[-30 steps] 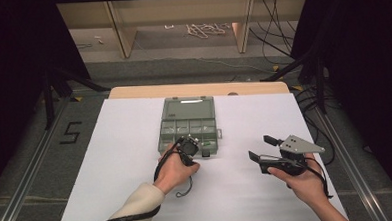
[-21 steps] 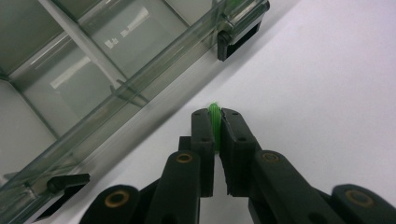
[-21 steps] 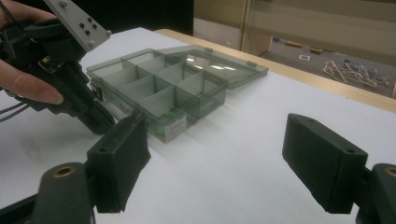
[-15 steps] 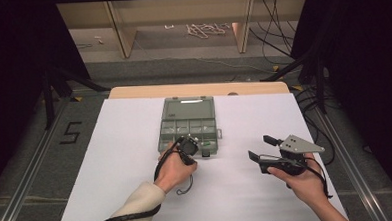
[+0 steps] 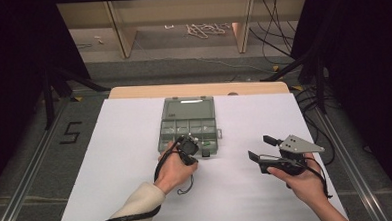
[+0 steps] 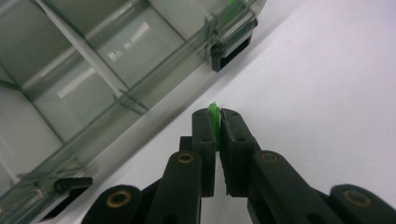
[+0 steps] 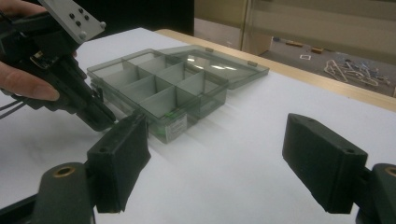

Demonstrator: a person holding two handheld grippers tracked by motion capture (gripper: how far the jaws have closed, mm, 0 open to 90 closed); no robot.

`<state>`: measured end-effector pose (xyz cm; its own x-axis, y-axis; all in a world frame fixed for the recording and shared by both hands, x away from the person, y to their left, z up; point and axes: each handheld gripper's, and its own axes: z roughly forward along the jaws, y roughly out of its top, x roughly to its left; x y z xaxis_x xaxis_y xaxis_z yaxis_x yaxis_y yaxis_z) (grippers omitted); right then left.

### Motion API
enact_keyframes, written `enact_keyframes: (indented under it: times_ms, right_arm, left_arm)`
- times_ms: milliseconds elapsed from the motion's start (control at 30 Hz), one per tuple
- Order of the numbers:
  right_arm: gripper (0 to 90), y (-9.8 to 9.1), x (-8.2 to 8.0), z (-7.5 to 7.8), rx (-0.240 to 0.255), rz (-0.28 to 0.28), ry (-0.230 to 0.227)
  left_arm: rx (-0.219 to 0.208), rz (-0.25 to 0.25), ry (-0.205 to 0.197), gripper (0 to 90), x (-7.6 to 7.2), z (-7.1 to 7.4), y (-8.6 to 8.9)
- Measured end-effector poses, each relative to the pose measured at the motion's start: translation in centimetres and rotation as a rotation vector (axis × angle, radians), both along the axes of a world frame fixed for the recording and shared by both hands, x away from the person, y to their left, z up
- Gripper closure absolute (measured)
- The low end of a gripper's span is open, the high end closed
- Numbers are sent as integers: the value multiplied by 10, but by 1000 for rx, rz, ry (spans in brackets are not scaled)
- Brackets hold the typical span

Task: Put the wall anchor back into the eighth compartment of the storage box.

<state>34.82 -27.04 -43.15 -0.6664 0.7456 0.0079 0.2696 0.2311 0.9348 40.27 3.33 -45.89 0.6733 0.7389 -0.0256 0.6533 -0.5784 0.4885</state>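
From above, I see a white-covered bench (image 5: 116, 159) with a smoky clear plastic compartment box (image 5: 188, 122) lying open near its middle, lid folded flat away from me, dividers splitting the tray into small cells.

My left claw (image 5: 194, 149) sits at the box's near edge. Its own camera shows its jaws closed on a small, thin bright green piece (image 6: 214, 122), of which a sliver pokes out past the tips. They have just been closing, with that piece between them. The piece is pinched just above the white surface, beside the box's front wall and near one of its black latches (image 6: 229, 46). I cannot tell what the green item is beyond thin and flat.

My right claw (image 5: 263, 148) hovers over the bench to the right of the box, well apart from it, jaws spread wide with nothing between them. In the right gripper view its two black pads (image 7: 122, 158) frame the box and the left claw (image 7: 100, 119) beyond.

I judge the step in hand to be the pick-up of the green piece, with the grasp just made. The next move calls for lifting it clear of the front wall, carrying it over a cell and releasing it there, taking care that so slim a piece does not slip or twist in the grip.
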Motion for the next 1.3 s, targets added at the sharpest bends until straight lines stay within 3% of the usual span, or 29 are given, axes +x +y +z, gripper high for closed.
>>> enact_keyframes:
  times_ms: [333, 467, 567, 667, 733, 800, 967, 1033, 1167, 1233, 1300]
  right_arm:
    - [230, 0, 0, 0, 5, -2, -1]
    - [230, -1, 1, 0, 0, -8, -29]
    - [230, -1, 1, 0, 0, -6, -15]
    - [230, -1, 2, 0, 0, -9, -30]
    - [230, -3, 0, 2, -30, -17, -8]
    - [230, -2, 1, 1, -11, -15, -19]
    - [229, -3, 0, 2, -28, -18, -8]
    - [229, -1, 0, 1, -2, -18, -8]
    - [229, -2, 0, 2, -3, -19, -4]
    - [229, -2, 2, 1, 6, -16, -36]
    - [228, -3, 0, 2, -6, -18, -16]
  left_arm:
    - [-44, -19, -82, 852, -2, 14, -3]
    - [-49, -22, -102, 852, -3, 19, -4]
    - [-62, -15, -122, 852, -2, 22, -6]
    - [-68, -20, -125, 852, -1, 27, -7]
    - [-79, -22, -137, 852, 1, 29, -9]
    - [-83, -24, -142, 852, 2, 32, -10]
    - [-98, -22, -156, 852, 5, 36, -15]
    - [-103, -21, -164, 852, 6, 37, -17]
    - [-109, -21, -162, 852, 8, 38, -20]
    - [-108, -20, -171, 852, 10, 37, -21]
    - [-108, -24, -170, 852, 11, 37, -23]
